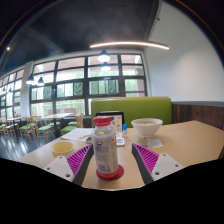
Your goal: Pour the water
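Note:
A clear plastic bottle (104,148) with a red cap and a white label stands upright on a red coaster (110,172) on the wooden table (185,140). My gripper (112,150) is open with the bottle between its fingers. The left pad (78,160) is close to the bottle's side. A clear gap shows between the bottle and the right pad (148,158). A white bowl (147,126) stands beyond the right finger, farther back on the table.
A small yellow dish (63,147) lies on the table just beyond the left finger. A propped tablet or screen (112,124) stands behind the bottle. A green bench back (140,107) and large windows (70,90) lie beyond the table.

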